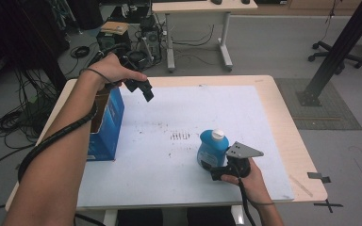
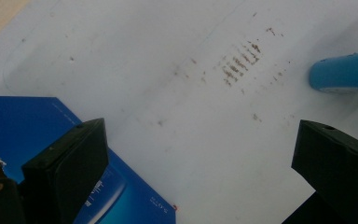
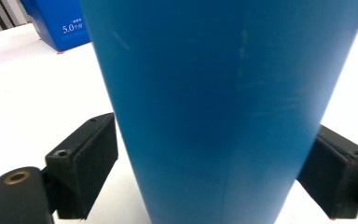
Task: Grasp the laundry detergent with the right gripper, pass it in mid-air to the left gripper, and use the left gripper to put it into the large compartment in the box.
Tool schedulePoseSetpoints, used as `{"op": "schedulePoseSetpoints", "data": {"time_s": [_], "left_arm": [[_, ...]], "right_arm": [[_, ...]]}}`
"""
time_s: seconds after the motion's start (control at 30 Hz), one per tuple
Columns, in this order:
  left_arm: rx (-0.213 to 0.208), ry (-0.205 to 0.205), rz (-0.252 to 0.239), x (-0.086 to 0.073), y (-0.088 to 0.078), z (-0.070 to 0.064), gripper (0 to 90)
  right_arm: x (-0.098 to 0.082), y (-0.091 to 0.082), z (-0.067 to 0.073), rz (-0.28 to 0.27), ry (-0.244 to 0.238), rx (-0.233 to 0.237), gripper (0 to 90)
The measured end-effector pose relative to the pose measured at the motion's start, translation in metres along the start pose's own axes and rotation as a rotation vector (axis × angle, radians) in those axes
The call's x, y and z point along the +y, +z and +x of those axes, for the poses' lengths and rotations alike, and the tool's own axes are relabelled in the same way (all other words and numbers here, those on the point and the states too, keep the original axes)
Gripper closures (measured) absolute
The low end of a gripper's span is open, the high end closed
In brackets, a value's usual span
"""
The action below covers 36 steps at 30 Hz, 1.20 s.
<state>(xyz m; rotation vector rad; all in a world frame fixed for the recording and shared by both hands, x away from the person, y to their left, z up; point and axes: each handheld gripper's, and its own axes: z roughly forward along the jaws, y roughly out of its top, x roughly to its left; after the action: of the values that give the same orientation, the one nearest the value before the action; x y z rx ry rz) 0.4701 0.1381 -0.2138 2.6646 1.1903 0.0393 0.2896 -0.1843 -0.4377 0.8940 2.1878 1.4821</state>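
Jaws of the right gripper (image 1: 215,170) touch the blue bottle (image 1: 212,147), at five o'clock, apparently to lift it. Left gripper (image 1: 147,92) hovers wide open, empty, over the blue box (image 1: 106,123).

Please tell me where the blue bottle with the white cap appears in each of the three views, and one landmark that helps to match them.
High view: the blue bottle stands upright right of centre, at the right gripper.
Left gripper view: its blue body is at the right edge.
Right gripper view: its body rises in the centre, between the jaws.
Shared landmark: the blue box.
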Motion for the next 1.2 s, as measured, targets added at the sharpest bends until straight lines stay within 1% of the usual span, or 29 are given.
{"op": "schedulePoseSetpoints", "data": {"time_s": [0.03, 0.1, 0.17, 0.23, 0.3, 0.37, 0.4, 0.67, 0.8, 0.83, 0.87, 0.9, 0.97, 1.0, 1.2], "left_arm": [[0.001, 0.001, 0.0, 0.0003, -0.0001, -0.0006, 4.1], [0.001, 0.001, 0.0, 0.0003, -0.0001, -0.0006, 4.2], [0.0, 0.004, 0.002, 0.0004, -0.0007, -0.0013, 4.2], [0.0, 0.004, 0.002, 0.0004, -0.0007, -0.0013, 4.1], [0.0, 0.001, 0.001, 0.0001, -0.0011, -0.0015, 4.2], [0.0, 0.001, 0.001, 0.0001, -0.0011, -0.0015, 4.2], [0.001, 0.001, 0.001, 0.0, -0.001, -0.0017, 4.2], [-0.001, 0.002, 0.002, -0.0001, -0.0009, -0.0019, 4.2], [0.0, 0.002, 0.001, -0.0003, -0.0011, -0.0018, 4.2], [0.0, 0.003, 0.002, -0.0005, -0.0014, -0.0018, 4.2], [0.0, 0.003, 0.002, -0.0005, -0.0014, -0.0018, 4.2], [-0.001, 0.004, 0.003, -0.0005, -0.0011, -0.0019, 4.2], [-0.001, 0.004, 0.003, -0.0005, -0.0011, -0.0019, 4.2], [-0.001, 0.004, 0.003, -0.0005, -0.0011, -0.0019, 4.2], [0.001, 0.004, 0.002, -0.0002, -0.0009, -0.0023, 4.2]], "right_arm": [[0.0, 0.0, 0.0, 0.0, 0.0, 0.0, 15.8], [-0.0004, 0.0001, -0.0001, -0.002, 0.0, -0.002, 15.8], [-0.0004, 0.0001, 0.0, -0.002, -0.001, -0.002, 18.6], [-0.0007, 0.0, 0.0002, -0.002, -0.005, -0.003, 18.6], [-0.0007, -0.0001, 0.0002, -0.003, -0.006, -0.004, 21.6], [-0.0006, -0.0002, 0.0002, -0.005, -0.009, -0.006, 21.6], [-0.0006, -0.0002, 0.0002, -0.005, -0.009, -0.006, 24.2], [-0.0004, 0.0005, 0.0012, -0.003, -0.018, -0.003, 27.6], [-0.001, 0.001, 0.0015, -0.001, -0.022, -0.009, 29.9], [-0.0011, 0.001, 0.0015, -0.002, -0.027, -0.013, 34.8], [-0.0011, 0.001, 0.0015, -0.002, -0.027, -0.013, 34.8], [-0.0013, 0.0012, 0.0014, -0.002, -0.028, -0.014, 38.6], [-0.0014, 0.0016, 0.0014, -0.003, -0.03, -0.009, 38.6], [-0.0014, 0.0016, 0.0014, -0.003, -0.03, -0.009, 40.4], [-0.0016, 0.0015, 0.0012, -0.006, -0.032, -0.009, 41.2]]}}
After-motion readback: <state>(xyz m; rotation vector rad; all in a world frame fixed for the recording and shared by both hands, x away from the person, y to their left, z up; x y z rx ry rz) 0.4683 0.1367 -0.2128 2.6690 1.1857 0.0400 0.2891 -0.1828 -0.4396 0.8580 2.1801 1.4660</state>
